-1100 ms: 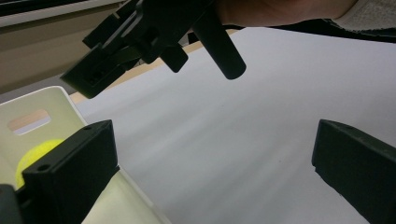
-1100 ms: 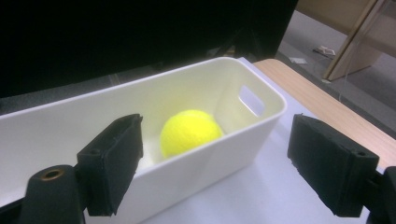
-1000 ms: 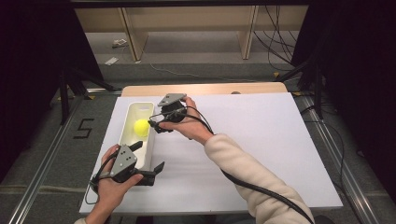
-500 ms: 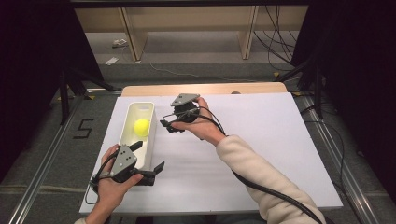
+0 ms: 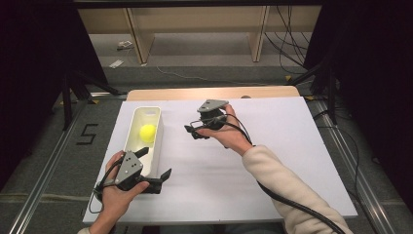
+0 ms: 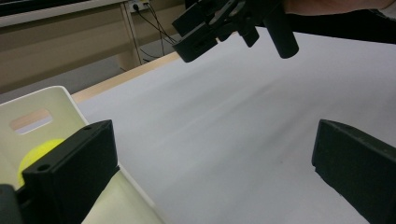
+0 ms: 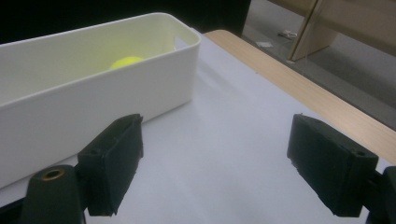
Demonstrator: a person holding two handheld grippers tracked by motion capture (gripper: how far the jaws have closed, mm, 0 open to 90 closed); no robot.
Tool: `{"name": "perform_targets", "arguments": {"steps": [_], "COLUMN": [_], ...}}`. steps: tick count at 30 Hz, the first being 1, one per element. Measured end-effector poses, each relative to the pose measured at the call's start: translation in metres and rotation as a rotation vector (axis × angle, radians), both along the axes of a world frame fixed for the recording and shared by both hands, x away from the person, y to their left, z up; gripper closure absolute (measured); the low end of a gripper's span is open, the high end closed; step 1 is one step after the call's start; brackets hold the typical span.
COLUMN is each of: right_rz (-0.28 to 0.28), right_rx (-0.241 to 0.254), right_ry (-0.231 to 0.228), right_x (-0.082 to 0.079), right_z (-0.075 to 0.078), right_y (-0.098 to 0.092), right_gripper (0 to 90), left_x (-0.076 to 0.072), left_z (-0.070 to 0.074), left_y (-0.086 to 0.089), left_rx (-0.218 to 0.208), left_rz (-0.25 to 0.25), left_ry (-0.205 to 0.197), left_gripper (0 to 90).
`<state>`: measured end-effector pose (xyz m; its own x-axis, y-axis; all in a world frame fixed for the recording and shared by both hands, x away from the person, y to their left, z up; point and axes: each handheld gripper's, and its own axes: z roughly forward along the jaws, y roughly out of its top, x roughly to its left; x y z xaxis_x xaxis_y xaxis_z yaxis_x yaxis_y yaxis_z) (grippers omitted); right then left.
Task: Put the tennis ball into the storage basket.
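A yellow ball point(image 5: 147, 132) lies inside a long white bin point(image 5: 157, 146) at the left of the white table. In the right gripper view the ball point(image 7: 125, 61) peeks over the bin wall point(image 7: 93, 102). My right gripper point(image 5: 193, 132) hovers to the right of the bin, open and empty, and its jaws point(image 7: 222, 161) point at the bin. My left gripper point(image 5: 154, 163) is open at the bin's near end. Its jaws point(image 6: 212, 172) straddle the right wall, with the ball point(image 6: 37, 156) behind the left jaw. The right gripper point(image 6: 233, 23) hangs above, farther off.
The white sheet point(image 5: 272, 161) covers the table, with a wooden strip point(image 5: 214, 92) along the far edge. Wooden shelf legs point(image 5: 134, 34) and cables point(image 5: 292, 44) stand on the floor beyond. A "5" mark point(image 5: 87, 134) is on the floor at left.
My right gripper has drawn back to the right, from over the bin to the middle of the table. The ball stays in the bin. The left gripper has not moved.
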<state>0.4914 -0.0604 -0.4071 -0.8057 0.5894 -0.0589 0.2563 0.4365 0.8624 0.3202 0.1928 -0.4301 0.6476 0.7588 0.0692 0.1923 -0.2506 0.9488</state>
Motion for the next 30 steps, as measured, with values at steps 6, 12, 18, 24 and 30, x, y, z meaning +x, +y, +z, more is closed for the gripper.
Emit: {"name": "perform_targets", "arguments": {"steps": [6, 12, 18, 24, 30], "right_rz": [-0.025, -0.058, -0.094, -0.131, -0.162], "right_rx": [0.007, 0.021, 0.032, 0.042, 0.044], "right_ry": [-0.004, -0.001, 0.002, 0.014, 0.013], "right_x": [-0.004, -0.006, -0.008, -0.013, -0.021], "right_z": [-0.002, -0.003, -0.004, -0.006, -0.006], "right_y": [-0.021, -0.042, -0.066, -0.090, -0.113], "right_gripper": [18.9, 18.9, 18.9, 18.9, 18.9], "left_x": [0.000, 0.000, 0.001, 0.001, 0.001], "left_z": [0.000, 0.000, -0.001, 0.000, 0.000], "left_y": [-0.001, 0.000, 0.000, 0.000, 0.000], "left_rx": [0.000, 0.000, -0.002, 0.001, 0.003], "left_rz": [0.001, 0.004, 0.006, 0.007, 0.008], "left_ry": [0.001, 0.002, 0.004, 0.003, 0.003], "left_gripper": [0.0, 0.0, 0.0, 0.0, 0.0]}}
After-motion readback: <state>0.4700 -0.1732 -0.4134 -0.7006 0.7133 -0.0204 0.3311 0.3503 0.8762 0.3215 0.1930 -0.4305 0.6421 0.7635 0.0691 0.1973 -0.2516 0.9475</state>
